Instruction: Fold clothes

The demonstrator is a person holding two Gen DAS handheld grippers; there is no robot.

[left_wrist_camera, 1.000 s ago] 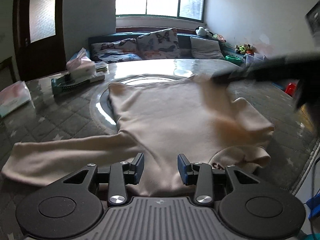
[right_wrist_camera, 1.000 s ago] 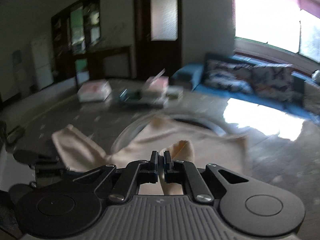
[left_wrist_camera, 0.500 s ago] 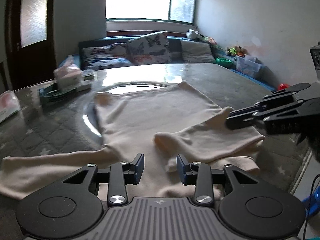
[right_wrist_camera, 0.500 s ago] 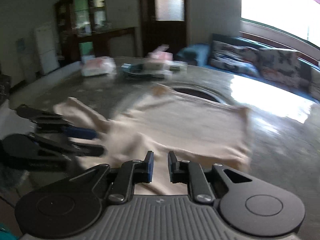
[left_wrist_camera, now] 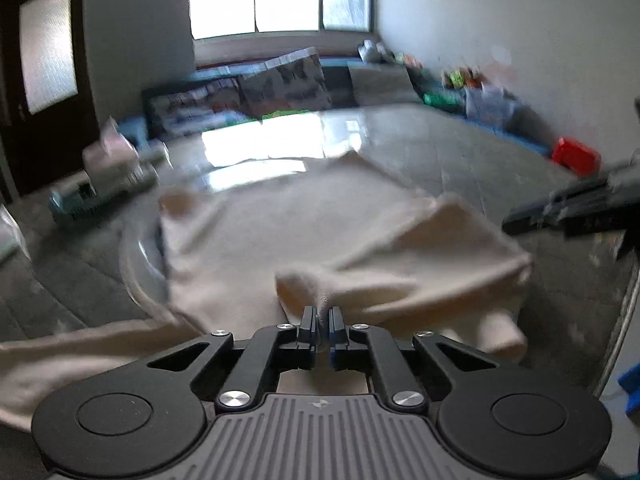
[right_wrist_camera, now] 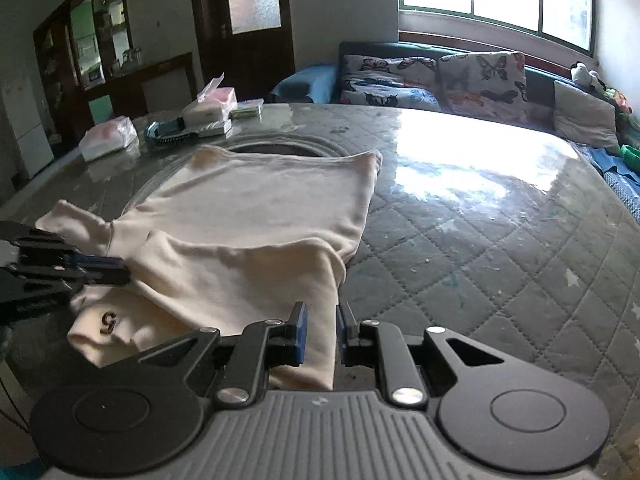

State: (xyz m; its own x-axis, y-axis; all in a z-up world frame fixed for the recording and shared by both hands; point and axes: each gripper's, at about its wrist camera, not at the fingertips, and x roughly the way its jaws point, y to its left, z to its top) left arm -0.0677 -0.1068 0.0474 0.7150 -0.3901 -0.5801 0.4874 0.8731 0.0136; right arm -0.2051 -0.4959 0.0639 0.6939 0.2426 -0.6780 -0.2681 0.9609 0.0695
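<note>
**Left wrist view: sleeve cuff pinched, right tongs slack over the fabric**

Left wrist view: we see the left gripper [left_wrist_camera: 322, 322] with its jaws drawn together on a bunched bit of the cream top [left_wrist_camera: 280, 232]. The pinched part is the cuff end of a sleeve [left_wrist_camera: 400, 276] that lies folded across the body of the top. The fabric rises slightly into the jaws. This frame is blurred, so we cannot read finer detail of the grip.

The top lies on the table [left_wrist_camera: 460, 168], a large surface with a quilted grey cover under a glossy sheet. Its hem points toward the far edge, and the other sleeve [left_wrist_camera: 80, 352] stretches flat to the left, past the gripper body. The right gripper [left_wrist_camera: 516, 222] enters from the right edge, above the table and apart from the cloth.

Right wrist view: we see the right gripper [right_wrist_camera: 321, 330] with a narrow gap between its jaws. A strip of the top [right_wrist_camera: 256, 200] passes through that gap, yet the pads do not press on it; bare space shows on the right side. The folded sleeve [right_wrist_camera: 240, 276] lies over the near part of the top. A collar label marked "5" [right_wrist_camera: 109, 321] shows at the near left. The left gripper [right_wrist_camera: 120, 270] reaches in from the left edge, its tips closed at the sleeve end.

Tissue packs [right_wrist_camera: 108, 138] and a basket [right_wrist_camera: 168, 132] sit at the far left of the table [right_wrist_camera: 480, 240], well apart from the top.
</note>
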